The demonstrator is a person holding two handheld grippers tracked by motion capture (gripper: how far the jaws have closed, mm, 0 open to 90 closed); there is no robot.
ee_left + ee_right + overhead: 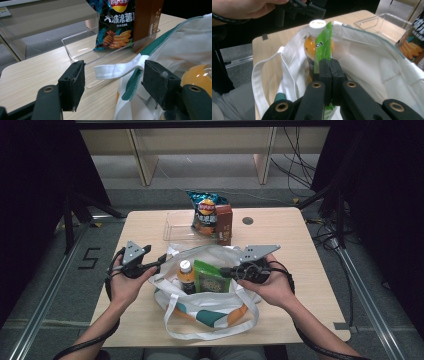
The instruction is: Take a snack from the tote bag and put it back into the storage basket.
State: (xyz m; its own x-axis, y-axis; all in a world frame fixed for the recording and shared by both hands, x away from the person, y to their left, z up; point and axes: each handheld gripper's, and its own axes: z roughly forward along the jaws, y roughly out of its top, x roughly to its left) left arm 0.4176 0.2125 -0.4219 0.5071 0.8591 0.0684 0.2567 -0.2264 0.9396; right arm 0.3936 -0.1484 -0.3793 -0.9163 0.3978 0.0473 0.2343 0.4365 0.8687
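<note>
A white tote bag (210,312) with green and orange patches lies open at the table's middle. An orange drink bottle (186,276) with a white cap stands inside it. Beside the bottle is a green snack packet (210,277), and my right gripper (225,271) is shut on its edge. In the right gripper view the jaws (331,62) pinch the packet (323,45) just in front of the bottle (317,27). My left gripper (162,259) is at the bag's left rim. Its jaws (113,72) stand open, with the white strap (117,70) lying between and beyond them.
A clear plastic tray (175,227) sits at the table's far side, holding a dark chips bag (206,212) and a brown carton (224,222). The bag's handles (200,335) trail toward the near edge. Bare wood shows left and right of the bag.
</note>
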